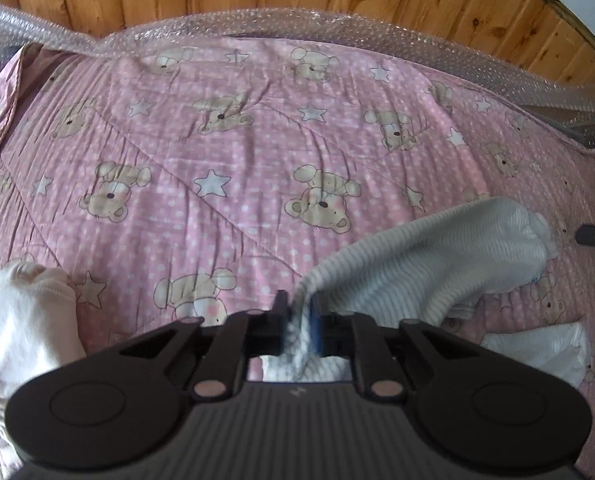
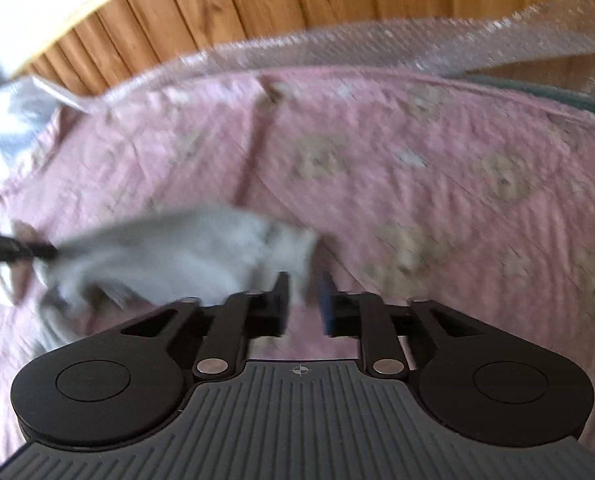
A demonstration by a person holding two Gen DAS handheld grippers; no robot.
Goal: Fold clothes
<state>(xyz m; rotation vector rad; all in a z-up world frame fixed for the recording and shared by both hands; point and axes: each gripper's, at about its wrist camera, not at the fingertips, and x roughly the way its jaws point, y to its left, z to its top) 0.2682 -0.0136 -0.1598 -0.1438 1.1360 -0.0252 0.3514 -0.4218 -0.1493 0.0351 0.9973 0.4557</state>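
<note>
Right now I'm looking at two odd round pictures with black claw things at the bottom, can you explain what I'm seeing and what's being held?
Those black shapes are hand-held grabbing tools, one in each of a person's hands, not a robot arm. Each tool has a wide-angle camera looking forward along its two fingers, so one picture comes from the left tool and the other from the right. Both look down on a pink teddy-bear quilt with bubble wrap along its far edge, by a wooden wall. The left gripper is shut on a pale striped garment, lifting one end. The right gripper is open, with that garment's other end just ahead of its fingers; the view is blurred. Other white clothes lie on the quilt nearby.
</note>
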